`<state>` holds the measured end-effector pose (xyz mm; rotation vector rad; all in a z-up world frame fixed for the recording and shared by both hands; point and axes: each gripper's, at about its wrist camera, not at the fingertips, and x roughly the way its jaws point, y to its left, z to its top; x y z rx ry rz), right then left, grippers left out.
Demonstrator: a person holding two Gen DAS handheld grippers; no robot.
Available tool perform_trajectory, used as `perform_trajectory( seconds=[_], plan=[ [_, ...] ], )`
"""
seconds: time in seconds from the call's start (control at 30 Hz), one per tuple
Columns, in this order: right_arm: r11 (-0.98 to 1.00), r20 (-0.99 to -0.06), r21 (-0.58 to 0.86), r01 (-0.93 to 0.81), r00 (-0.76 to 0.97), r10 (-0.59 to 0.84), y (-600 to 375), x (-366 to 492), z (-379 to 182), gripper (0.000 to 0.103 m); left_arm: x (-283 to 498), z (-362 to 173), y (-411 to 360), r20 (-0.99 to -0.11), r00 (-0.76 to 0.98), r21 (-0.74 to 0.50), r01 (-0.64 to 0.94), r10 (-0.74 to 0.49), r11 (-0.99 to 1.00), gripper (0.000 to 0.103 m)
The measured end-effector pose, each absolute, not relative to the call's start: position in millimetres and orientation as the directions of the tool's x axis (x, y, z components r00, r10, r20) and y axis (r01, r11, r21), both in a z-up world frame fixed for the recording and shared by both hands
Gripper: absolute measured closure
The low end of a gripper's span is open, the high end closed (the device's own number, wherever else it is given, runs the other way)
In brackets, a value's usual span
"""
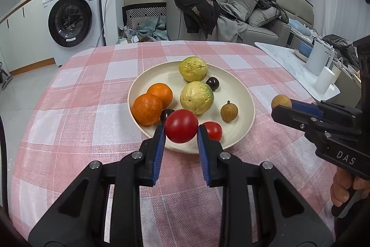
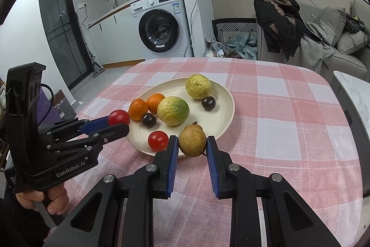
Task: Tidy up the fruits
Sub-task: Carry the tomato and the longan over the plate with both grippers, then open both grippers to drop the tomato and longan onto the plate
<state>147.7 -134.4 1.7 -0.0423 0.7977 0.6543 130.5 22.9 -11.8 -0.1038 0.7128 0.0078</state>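
Black left gripper (image 1: 181, 131), blue ribbed fingers (image 1: 159, 149), silver screws — white "GenRobot.AI" lettering

White lettering "GenRobot.AI" on the left gripper (image 2: 115, 123) body; "DAS" on the right gripper (image 1: 281, 108) body.

plate (image 1: 245, 94) set mid-counter (image 1: 92, 85) | guavas (image 1: 193, 68) at back, oranges (image 1: 159, 92) at left | washing machine (image 1: 69, 15) seen behind, left
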Motion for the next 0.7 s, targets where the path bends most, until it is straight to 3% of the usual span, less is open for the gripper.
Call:
perform_trajectory(
  seconds=[0.7],
  plan=[
    [0.816, -0.701, 0.229, -0.53, 0.492, 0.516, -119, 163, -19, 0.078, 153, -35, 15, -0.68, 0.733, -0.059, -0.035, -0.015, 0.998, 0.078]
  ],
)
